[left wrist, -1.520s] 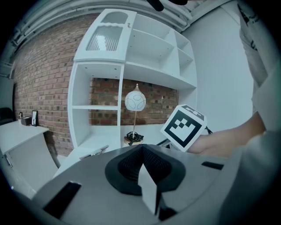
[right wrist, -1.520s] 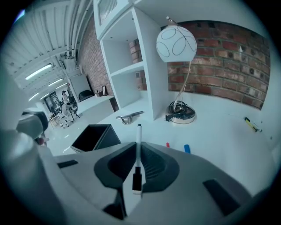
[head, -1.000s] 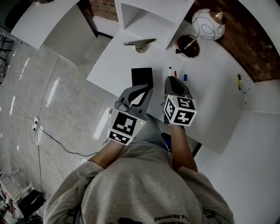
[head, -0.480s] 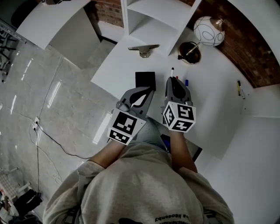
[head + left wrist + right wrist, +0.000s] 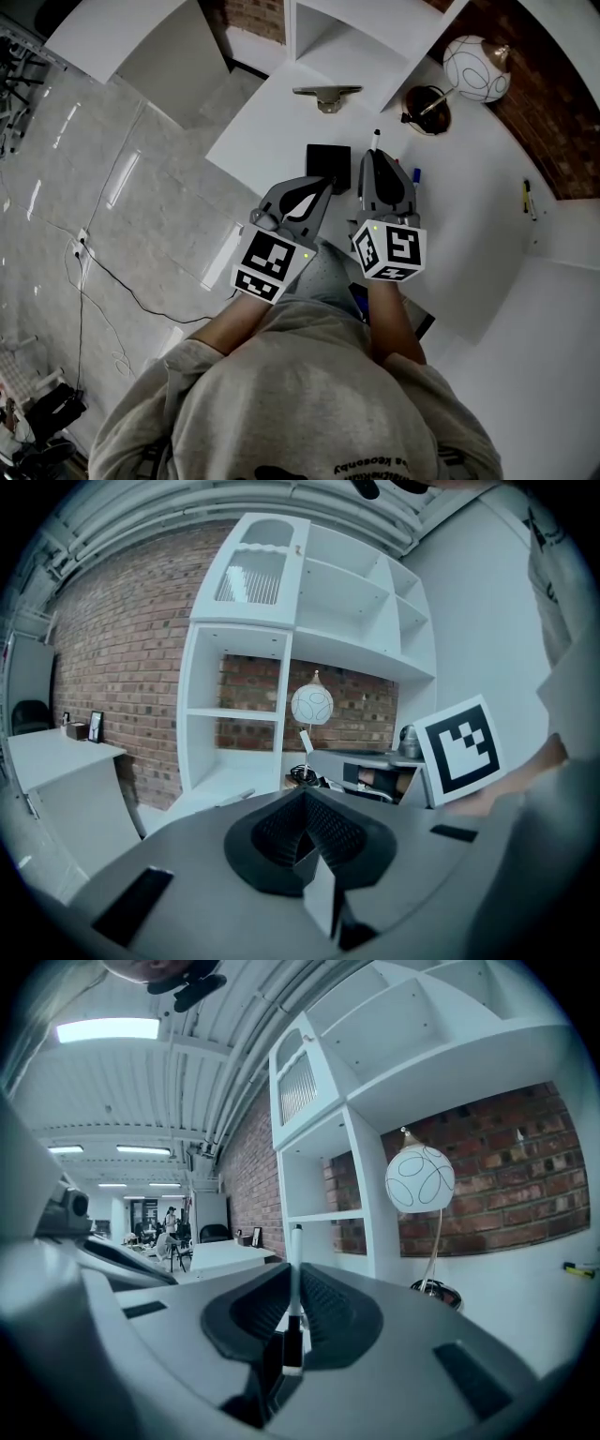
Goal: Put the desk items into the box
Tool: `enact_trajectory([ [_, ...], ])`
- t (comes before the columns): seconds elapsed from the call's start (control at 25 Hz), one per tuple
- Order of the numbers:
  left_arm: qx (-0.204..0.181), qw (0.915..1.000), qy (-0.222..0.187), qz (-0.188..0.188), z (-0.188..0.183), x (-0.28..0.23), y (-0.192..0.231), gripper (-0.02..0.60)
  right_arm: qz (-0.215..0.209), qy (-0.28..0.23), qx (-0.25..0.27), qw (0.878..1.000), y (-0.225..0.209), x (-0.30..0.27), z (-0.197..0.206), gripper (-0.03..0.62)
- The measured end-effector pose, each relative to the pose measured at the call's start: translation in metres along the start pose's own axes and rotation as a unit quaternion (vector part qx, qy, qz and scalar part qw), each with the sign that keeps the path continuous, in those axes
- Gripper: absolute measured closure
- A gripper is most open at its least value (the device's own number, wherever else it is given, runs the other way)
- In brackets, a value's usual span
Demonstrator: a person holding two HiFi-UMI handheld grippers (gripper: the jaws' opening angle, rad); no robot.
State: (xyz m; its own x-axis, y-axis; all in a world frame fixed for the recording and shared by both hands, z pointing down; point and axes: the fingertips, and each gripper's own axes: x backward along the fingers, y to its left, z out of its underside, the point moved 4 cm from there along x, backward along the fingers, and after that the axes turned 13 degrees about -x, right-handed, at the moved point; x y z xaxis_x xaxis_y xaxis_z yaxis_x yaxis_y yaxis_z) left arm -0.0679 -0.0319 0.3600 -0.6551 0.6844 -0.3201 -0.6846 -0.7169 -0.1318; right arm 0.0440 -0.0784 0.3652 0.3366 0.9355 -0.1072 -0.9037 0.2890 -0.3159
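Observation:
My right gripper (image 5: 377, 157) hangs over the white desk (image 5: 281, 122), shut on a black-and-white marker pen (image 5: 377, 139) whose tip sticks out past the jaws. The right gripper view shows that pen (image 5: 296, 1241) upright, clamped between the pads of the right gripper (image 5: 294, 1283). A black square box (image 5: 328, 159) lies on the desk just left of it. My left gripper (image 5: 322, 186) hovers at the box's near edge, its jaws shut with nothing between them; the left gripper (image 5: 305, 797) shows them meeting. A blue pen (image 5: 415, 173) lies to the right of the right gripper.
A round white lamp (image 5: 476, 67) and its dark base (image 5: 427, 108) stand at the back right. A metal clip-like item (image 5: 326, 94) lies before the white shelf unit (image 5: 356, 37). Another pen (image 5: 527, 197) lies far right. The desk's left edge drops to the tiled floor (image 5: 112, 187).
My right gripper has risen with the pen and tilted up toward level. The left gripper has hardly moved. The head view has shifted slightly.

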Motion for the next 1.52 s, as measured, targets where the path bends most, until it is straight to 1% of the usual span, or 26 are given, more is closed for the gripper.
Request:
enact_trajectory([
  [0.36, 0.006, 0.9998, 0.015, -0.007, 0.012, -0.001, 0.005, 0.578, -0.023, -0.004, -0.013, 1.000, 0.008, -0.016, 0.014, 0.547],
  [0.64, 0.014, 0.9995, 0.021, -0.016, 0.018, 0.002, 0.013, 0.578, -0.045, 0.001, 0.015, 0.999, 0.024, -0.031, 0.023, 0.548],
  [0.96, 0.024, 0.9990, 0.030, -0.024, 0.026, -0.001, 0.023, 0.578, -0.064, 0.015, 0.028, 0.997, 0.032, -0.046, 0.035, 0.546],
  [1.2, 0.030, 0.9987, 0.032, -0.029, 0.029, -0.002, 0.026, 0.578, -0.077, 0.035, 0.056, 0.995, 0.038, -0.051, 0.043, 0.546],
  [1.44, 0.035, 0.9984, 0.032, -0.032, 0.029, -0.003, 0.025, 0.578, -0.092, 0.053, 0.109, 0.988, 0.047, -0.054, 0.050, 0.546],
  [1.52, 0.036, 0.9983, 0.032, -0.033, 0.028, -0.003, 0.025, 0.578, -0.095, 0.058, 0.110, 0.988, 0.048, -0.054, 0.050, 0.546],
])
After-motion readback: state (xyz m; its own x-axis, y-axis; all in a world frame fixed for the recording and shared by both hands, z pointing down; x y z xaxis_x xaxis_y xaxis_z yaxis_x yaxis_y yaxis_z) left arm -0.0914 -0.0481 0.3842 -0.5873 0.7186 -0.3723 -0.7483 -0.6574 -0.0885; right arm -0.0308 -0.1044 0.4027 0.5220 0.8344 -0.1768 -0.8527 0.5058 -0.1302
